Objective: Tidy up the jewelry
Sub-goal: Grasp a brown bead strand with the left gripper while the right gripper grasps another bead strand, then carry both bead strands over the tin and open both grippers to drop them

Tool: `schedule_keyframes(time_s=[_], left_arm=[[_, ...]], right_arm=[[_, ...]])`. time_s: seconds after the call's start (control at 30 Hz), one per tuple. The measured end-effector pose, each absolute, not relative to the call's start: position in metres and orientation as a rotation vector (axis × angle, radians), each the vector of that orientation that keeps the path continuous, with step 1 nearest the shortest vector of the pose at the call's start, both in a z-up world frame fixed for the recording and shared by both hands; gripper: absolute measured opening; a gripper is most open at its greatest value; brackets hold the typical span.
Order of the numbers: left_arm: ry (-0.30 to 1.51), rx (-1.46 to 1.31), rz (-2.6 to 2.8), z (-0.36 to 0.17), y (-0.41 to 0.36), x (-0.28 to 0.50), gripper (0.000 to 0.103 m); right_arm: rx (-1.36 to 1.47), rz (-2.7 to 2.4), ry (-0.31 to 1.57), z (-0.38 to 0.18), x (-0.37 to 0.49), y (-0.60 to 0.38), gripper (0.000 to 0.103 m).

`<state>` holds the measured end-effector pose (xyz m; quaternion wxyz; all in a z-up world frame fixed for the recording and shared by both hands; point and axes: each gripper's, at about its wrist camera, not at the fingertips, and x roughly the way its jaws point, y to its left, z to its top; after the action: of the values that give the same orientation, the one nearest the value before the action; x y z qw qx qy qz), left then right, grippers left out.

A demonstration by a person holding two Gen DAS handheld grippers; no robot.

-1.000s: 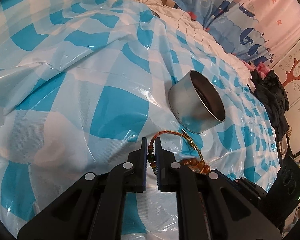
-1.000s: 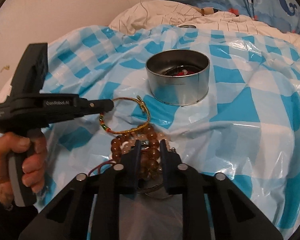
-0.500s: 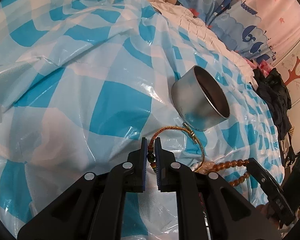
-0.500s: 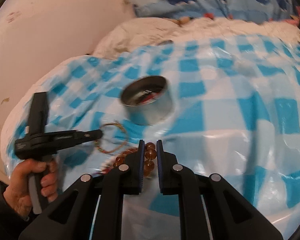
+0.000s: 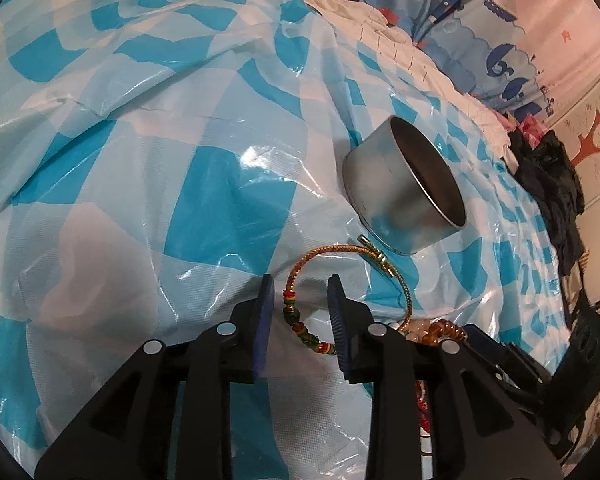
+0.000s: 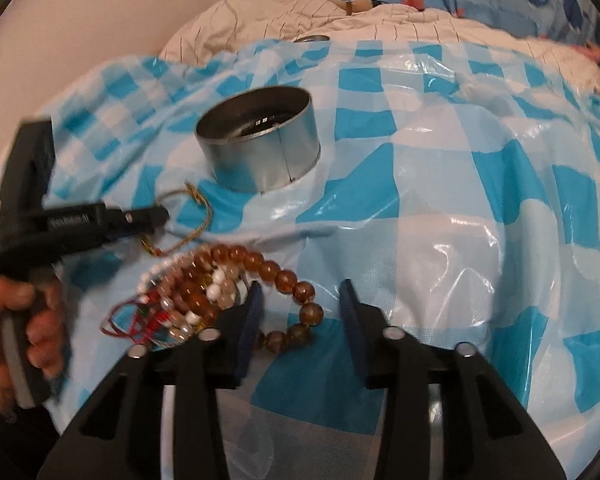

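A round metal tin [image 5: 400,196] stands open on the blue-checked plastic sheet [image 5: 148,160]; it also shows in the right wrist view [image 6: 260,140]. A gold cord bracelet [image 5: 300,300] with small coloured beads lies between the open fingers of my left gripper [image 5: 300,284], just below the tin. My right gripper [image 6: 300,292] is open around part of an amber bead bracelet [image 6: 284,280], which lies on the sheet beside a pile of pearl and red-string jewelry [image 6: 180,304]. The left gripper [image 6: 152,216] shows at the left of the right wrist view.
White pleated bedding [image 5: 380,20] and a whale-print cover [image 5: 480,20] lie behind the sheet. Dark clothes [image 5: 556,184] are heaped at the far right. A plain wall [image 6: 100,8] is behind the bed on the left.
Both grippers have opened. The left one let go of the gold cord bracelet, the right one let go of the amber beads, which now lie on the sheet.
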<state>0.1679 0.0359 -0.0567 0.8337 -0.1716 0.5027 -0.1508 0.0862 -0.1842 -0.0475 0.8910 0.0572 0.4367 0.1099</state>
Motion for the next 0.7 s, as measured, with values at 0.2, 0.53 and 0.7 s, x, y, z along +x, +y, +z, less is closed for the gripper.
schedule_keyframes(time_s=[0.2, 0.53, 0.7], left_arm=[[1.004, -0.271, -0.334, -0.041, 0.027, 0.161, 0.007], [0.873, -0.277, -0.391, -0.011, 0.022, 0.153, 0.007], [0.858, -0.243, -0.39, -0.008, 0.018, 0.149, 0.007]], right_arm=[[0.287, 0.297, 0.857, -0.04, 0.082, -0.204, 0.012], [0.598, 0.456, 0.69, -0.017, 0.08, -0.23, 0.013], [0.619, 0.473, 0.672, -0.015, 0.078, -0.231, 0.013]])
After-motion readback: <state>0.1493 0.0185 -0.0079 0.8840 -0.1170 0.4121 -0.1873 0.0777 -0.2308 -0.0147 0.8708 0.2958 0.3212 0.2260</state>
